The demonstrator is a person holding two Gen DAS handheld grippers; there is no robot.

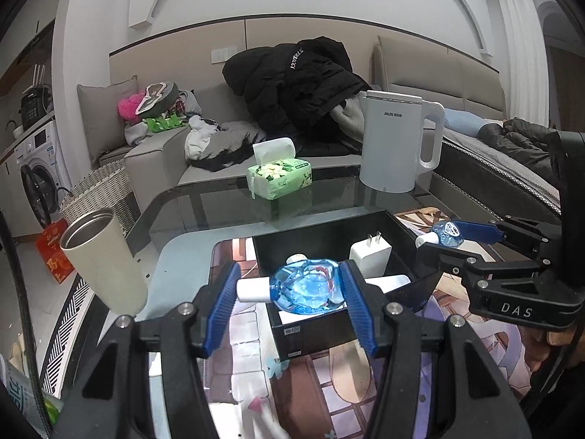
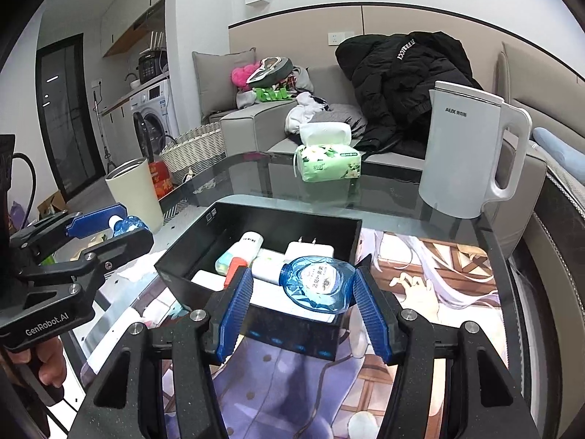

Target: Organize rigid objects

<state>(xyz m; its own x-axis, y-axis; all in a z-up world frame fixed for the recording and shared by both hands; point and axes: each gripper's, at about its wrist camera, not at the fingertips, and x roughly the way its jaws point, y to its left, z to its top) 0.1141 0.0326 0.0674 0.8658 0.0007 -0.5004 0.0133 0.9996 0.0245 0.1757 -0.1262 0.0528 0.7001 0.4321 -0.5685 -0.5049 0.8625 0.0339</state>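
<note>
My left gripper [image 1: 290, 292] is shut on a small clear blue bottle [image 1: 305, 285] with a white cap, held sideways over the near edge of the black open box [image 1: 329, 236]. My right gripper [image 2: 303, 291] is shut on a second blue bottle [image 2: 317, 282], also above the box [image 2: 256, 216]. Each gripper shows in the other's view, the right one [image 1: 444, 236] and the left one [image 2: 120, 225]. Inside the box lie a white charger plug [image 2: 309, 250], a white tube [image 2: 250, 239] and other small items.
A white AUX kettle [image 2: 464, 153], a green tissue pack [image 2: 327, 162] and a cream steel tumbler [image 2: 137, 192] stand on the glass table beyond the box. A printed mat [image 2: 431, 292] lies under the box. A sofa with clothes is behind.
</note>
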